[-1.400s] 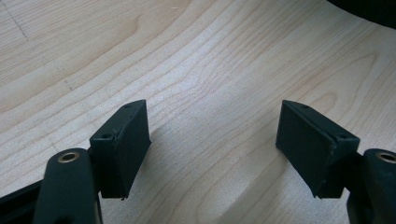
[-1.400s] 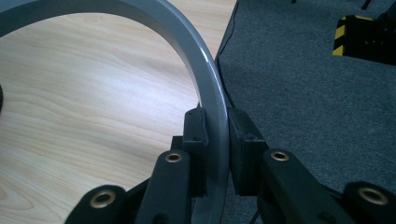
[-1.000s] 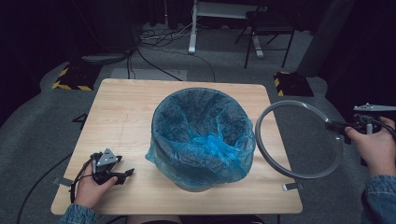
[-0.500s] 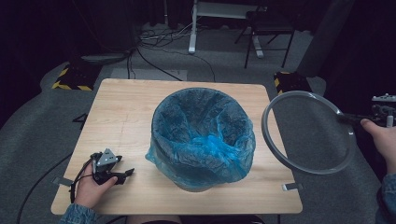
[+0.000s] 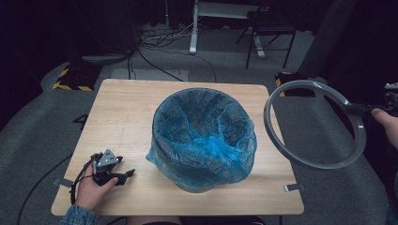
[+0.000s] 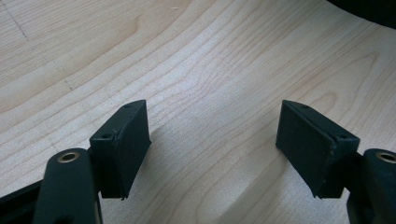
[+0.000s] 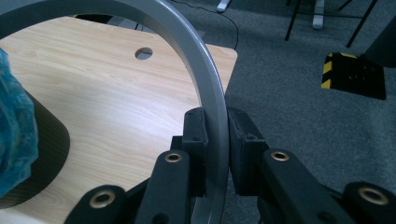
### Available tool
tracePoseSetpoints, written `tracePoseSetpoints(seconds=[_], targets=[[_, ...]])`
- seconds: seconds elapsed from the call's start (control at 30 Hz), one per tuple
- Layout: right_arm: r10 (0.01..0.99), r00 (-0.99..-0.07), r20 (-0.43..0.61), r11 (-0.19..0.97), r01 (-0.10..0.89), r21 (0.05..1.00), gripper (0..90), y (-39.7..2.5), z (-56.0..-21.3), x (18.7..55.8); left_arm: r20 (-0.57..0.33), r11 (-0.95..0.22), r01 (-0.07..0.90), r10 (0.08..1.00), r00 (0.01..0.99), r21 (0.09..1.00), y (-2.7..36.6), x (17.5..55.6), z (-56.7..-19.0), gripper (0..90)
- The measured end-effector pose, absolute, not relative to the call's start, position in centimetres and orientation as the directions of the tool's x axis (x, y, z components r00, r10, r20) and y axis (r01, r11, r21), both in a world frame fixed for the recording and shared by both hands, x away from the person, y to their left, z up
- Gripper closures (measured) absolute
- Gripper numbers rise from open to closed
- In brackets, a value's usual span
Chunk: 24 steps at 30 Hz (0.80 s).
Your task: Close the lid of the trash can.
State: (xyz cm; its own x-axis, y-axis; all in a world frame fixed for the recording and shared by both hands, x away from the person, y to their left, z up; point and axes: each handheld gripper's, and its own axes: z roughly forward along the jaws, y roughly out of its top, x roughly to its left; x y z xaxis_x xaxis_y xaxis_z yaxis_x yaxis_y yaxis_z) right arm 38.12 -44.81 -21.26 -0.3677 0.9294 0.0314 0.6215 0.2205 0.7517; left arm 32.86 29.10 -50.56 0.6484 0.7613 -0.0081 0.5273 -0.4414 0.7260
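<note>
Right gripper point(image 7: 215, 140) clamps a grey ring point(image 5: 313, 123) held off the table's 3 o'clock edge; centre it level over the blue-lined bin point(image 5: 202, 136) before lowering, while the left gripper point(image 5: 117, 172) rests open at 8 o'clock.

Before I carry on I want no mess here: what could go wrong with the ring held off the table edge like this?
The grey ring hangs past the table's right edge, pinched at one rim spot by the right gripper; it may swing or slip to the floor. The blue bag sits loosely bunched on the bin, so a lowered ring could snag it or drag it in. The left gripper rests open on the table, steadying nothing.
</note>
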Motion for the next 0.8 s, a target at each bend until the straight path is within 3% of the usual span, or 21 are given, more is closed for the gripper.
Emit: tracePoseSetpoints(seconds=[0.8], targets=[[0.858, -0.513, 0.008, 0.331, 0.566, 0.755, 78.6, -36.3, -17.3, 40.8, -0.006, -0.44, 0.527, 0.764, 0.646, 0.728, 29.1, 32.9, -50.6, 25.9]])
